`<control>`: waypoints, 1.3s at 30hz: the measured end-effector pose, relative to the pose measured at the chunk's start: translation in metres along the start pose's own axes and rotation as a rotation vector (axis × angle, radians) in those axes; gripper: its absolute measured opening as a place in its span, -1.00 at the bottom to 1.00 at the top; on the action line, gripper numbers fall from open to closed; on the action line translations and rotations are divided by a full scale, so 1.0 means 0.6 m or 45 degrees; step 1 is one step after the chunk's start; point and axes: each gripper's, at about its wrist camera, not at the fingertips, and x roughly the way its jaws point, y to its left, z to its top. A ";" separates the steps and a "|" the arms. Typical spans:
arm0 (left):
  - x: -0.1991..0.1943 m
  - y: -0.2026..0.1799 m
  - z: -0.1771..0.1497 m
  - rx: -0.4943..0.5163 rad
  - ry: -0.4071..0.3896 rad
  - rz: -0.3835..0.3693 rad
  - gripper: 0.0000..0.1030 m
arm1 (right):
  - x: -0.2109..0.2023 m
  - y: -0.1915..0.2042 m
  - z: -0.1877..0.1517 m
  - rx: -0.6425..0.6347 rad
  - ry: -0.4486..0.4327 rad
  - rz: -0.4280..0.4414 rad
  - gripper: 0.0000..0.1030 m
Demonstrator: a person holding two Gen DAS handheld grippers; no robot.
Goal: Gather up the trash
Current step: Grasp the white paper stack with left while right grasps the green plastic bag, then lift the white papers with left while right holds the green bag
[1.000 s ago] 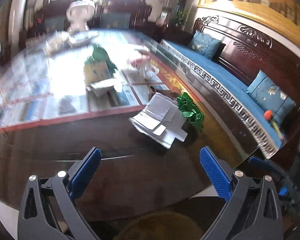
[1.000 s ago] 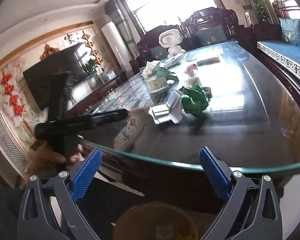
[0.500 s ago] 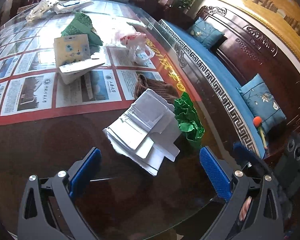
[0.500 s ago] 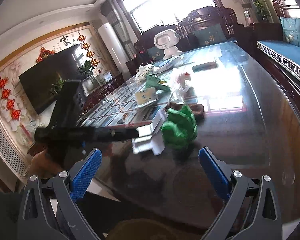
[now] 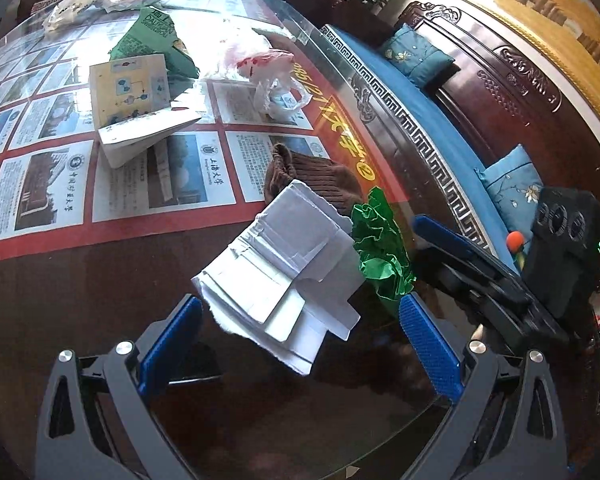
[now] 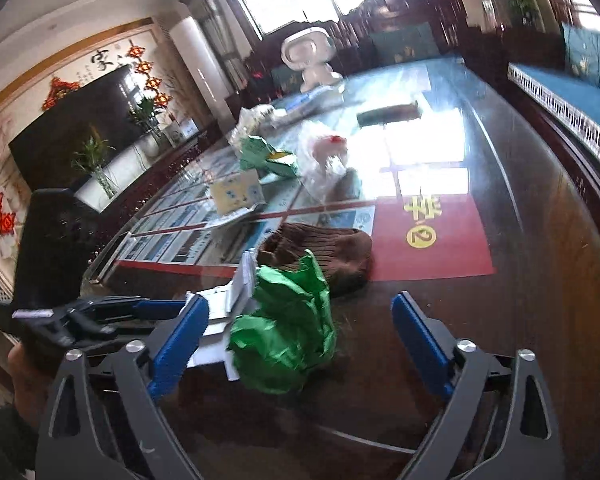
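Left wrist view: glass table (image 5: 80,280) still covered in litter, nothing collected. Torn white cardboard (image 5: 284,272) at 12 o'clock before spread, empty left gripper (image 5: 296,328). Right gripper (image 6: 300,320), jaws just narrowing, brackets green crumpled paper (image 6: 288,328), no contact yet.

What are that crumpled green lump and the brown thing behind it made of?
The green lump looks like thin glossy paper or foil wrap: sharp creases, shiny facets. The brown thing seems to be knitted fabric, matte with ribbed rows, perhaps a hat. Both lie on the glass-topped table.
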 end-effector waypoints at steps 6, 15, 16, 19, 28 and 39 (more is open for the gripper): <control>0.006 -0.007 0.002 0.018 0.008 -0.004 0.91 | 0.023 -0.010 -0.002 0.019 0.072 -0.011 0.42; 0.016 -0.009 0.010 -0.014 0.008 -0.043 0.75 | 0.030 -0.004 -0.007 -0.025 0.108 0.007 -0.12; 0.016 -0.009 0.011 -0.021 0.004 -0.046 0.69 | 0.029 -0.005 -0.008 -0.022 0.105 0.010 -0.13; 0.020 -0.007 0.014 -0.039 0.004 -0.067 0.39 | 0.029 -0.008 -0.007 -0.015 0.104 0.020 -0.13; 0.027 0.012 0.018 -0.076 -0.010 -0.051 -0.49 | 0.025 -0.017 -0.005 0.029 0.094 0.059 -0.13; 0.000 0.026 0.003 -0.039 -0.078 0.001 -0.54 | 0.000 -0.010 -0.010 0.041 0.033 0.074 -0.23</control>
